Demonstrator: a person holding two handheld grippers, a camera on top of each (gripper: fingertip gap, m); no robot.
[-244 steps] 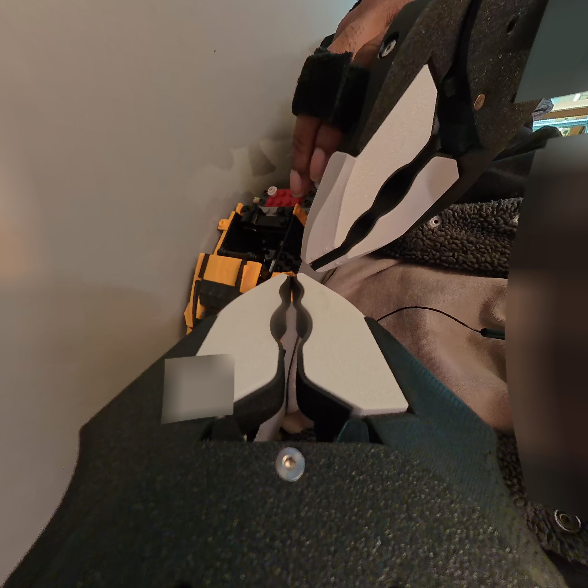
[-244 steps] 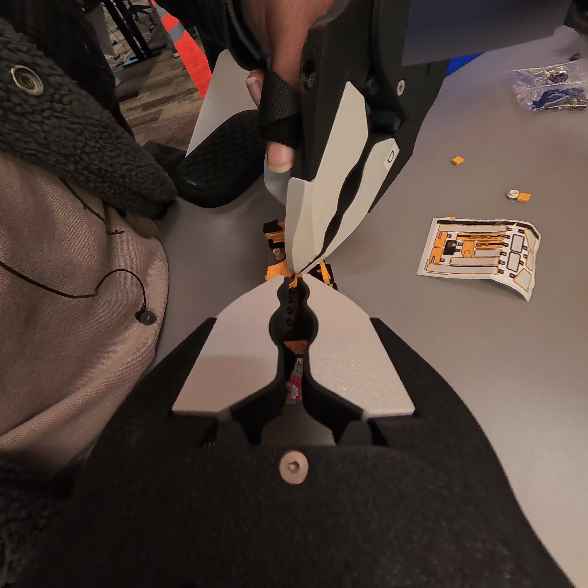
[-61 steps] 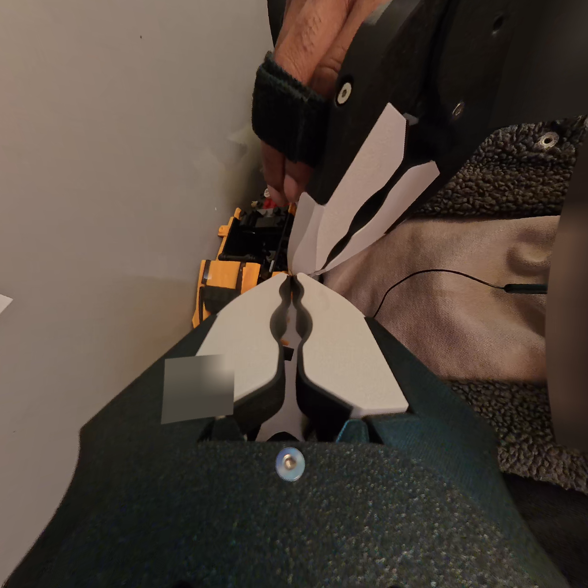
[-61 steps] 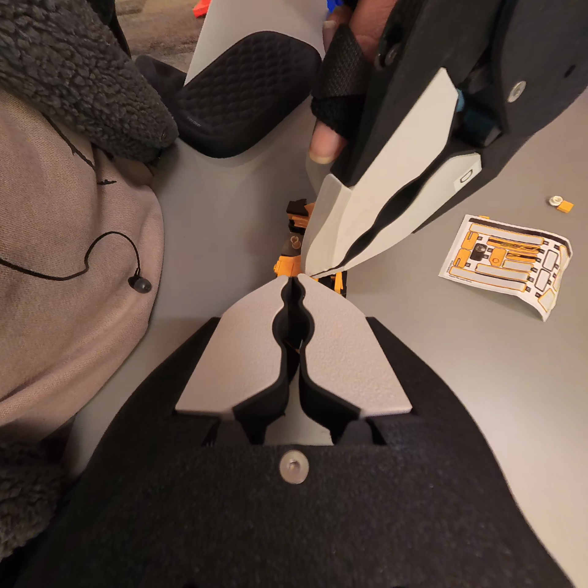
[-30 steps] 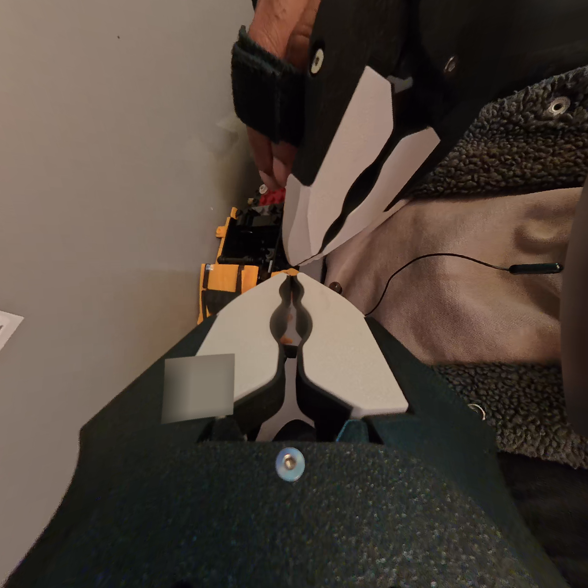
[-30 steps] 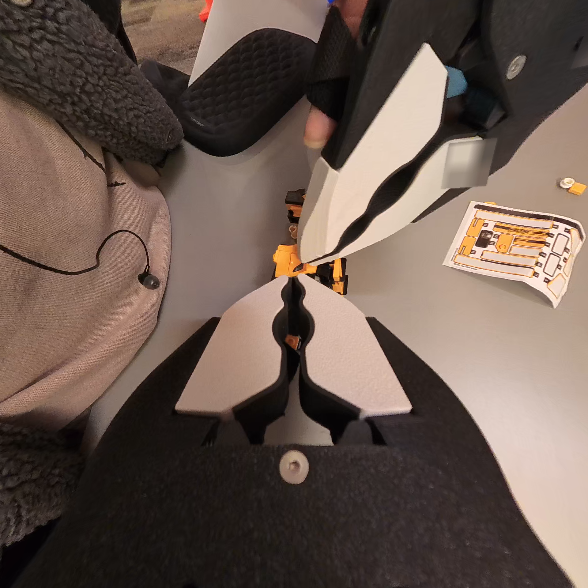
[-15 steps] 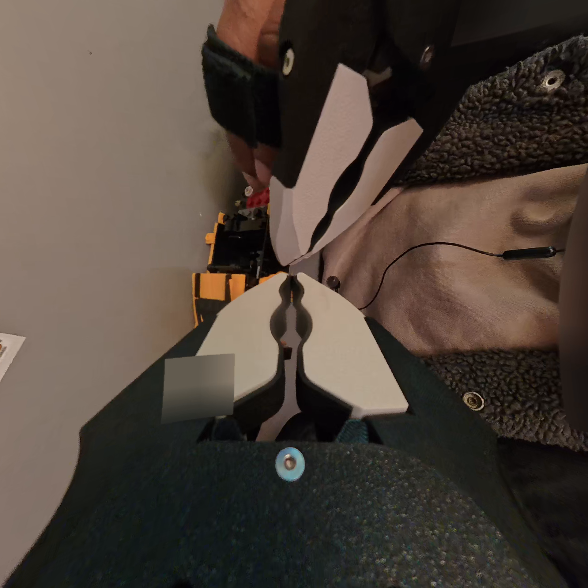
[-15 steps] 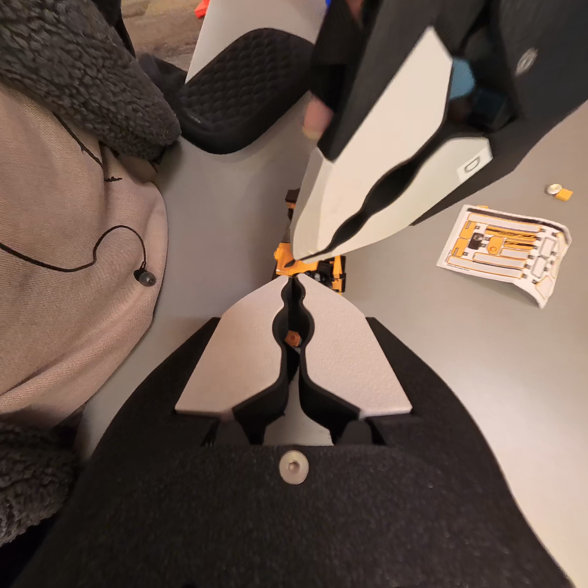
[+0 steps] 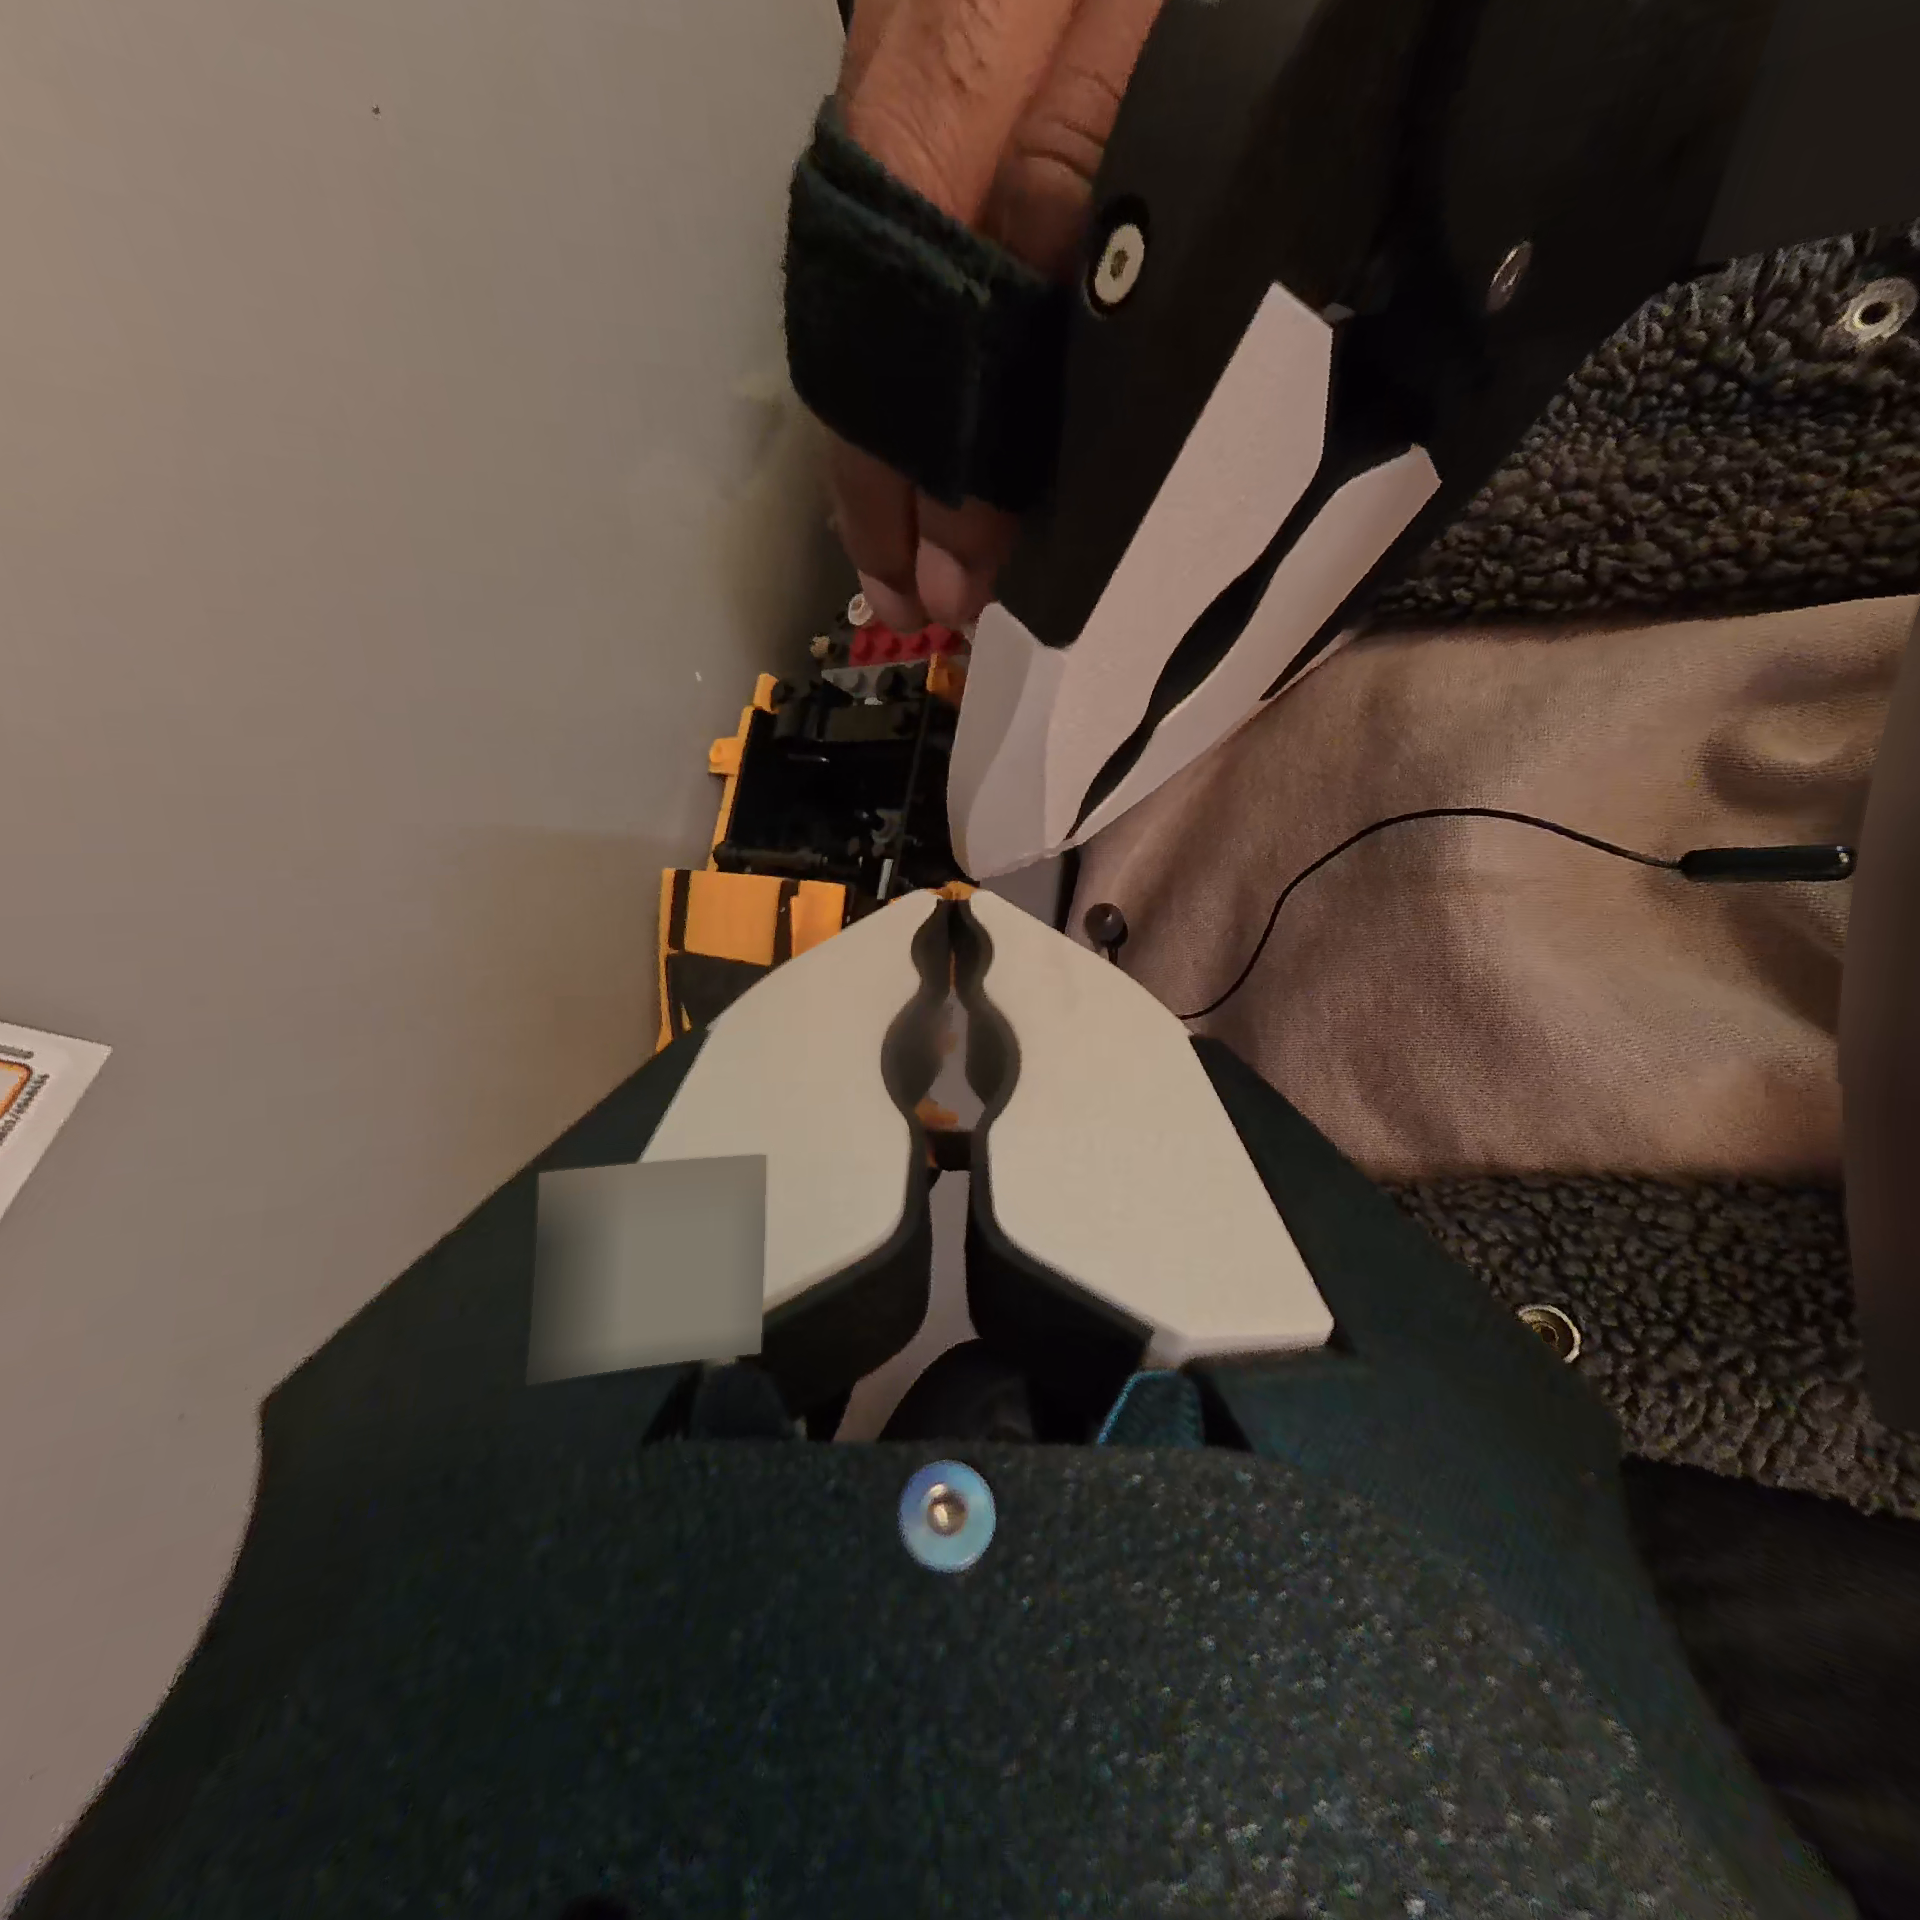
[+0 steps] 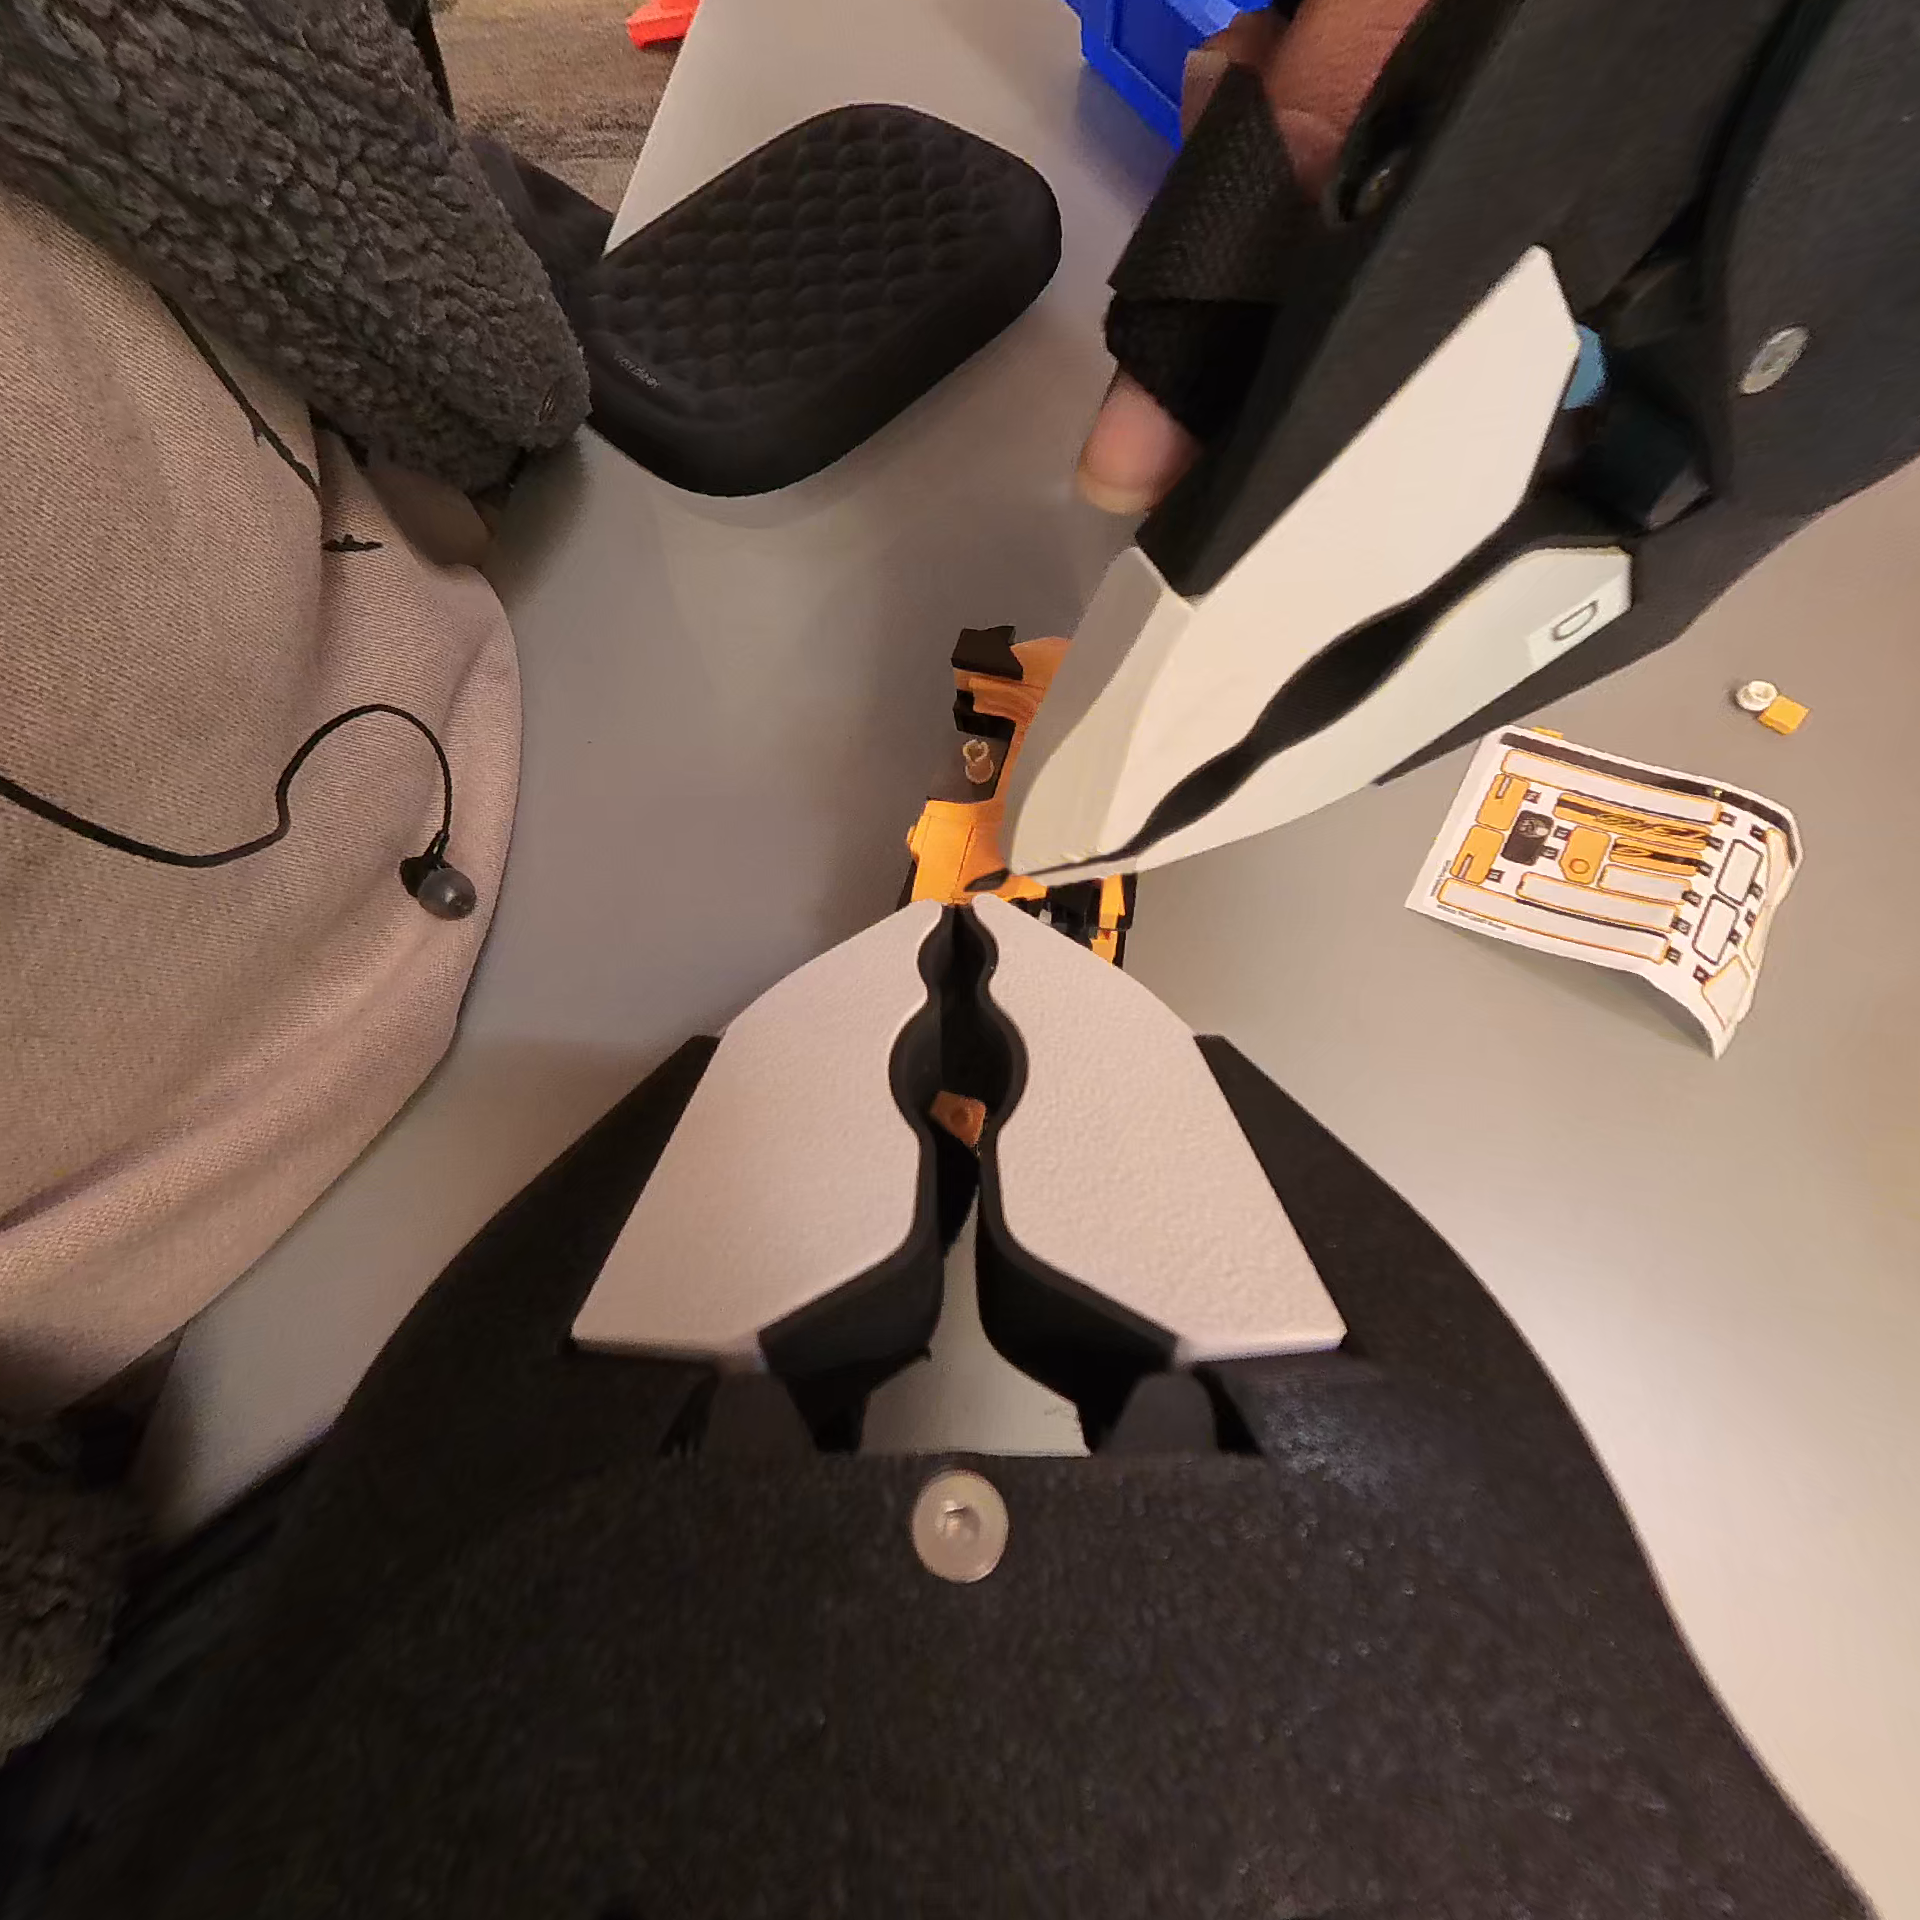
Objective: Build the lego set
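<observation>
The left tool (image 9: pixel 954 902) has its white fingers drawn together at the tips, which sit against the orange edge of an orange-and-black toy brick vehicle (image 9: pixel 821 821) lying on the grey bench (image 9: pixel 364 623). Whether the tips pinch a part of it cannot be told. The right tool (image 10: pixel 961 906) is likewise closed to a narrow slit, tips at the vehicle's orange end (image 10: pixel 951 842); a small orange brick piece (image 10: pixel 958 1117) shows through the gap behind its tips. The two tools meet nose to nose over the vehicle. Red studded bricks (image 9: pixel 899 644) sit on the vehicle's far end, under a strapped hand (image 9: pixel 935 312). A printed orange-and-grey sticker sheet (image 10: pixel 1600 883) lies on the bench well to the side, with two loose small pieces (image 10: pixel 1771 707) beyond it. A black textured pad (image 10: pixel 821 301) rests near the bench edge.
</observation>
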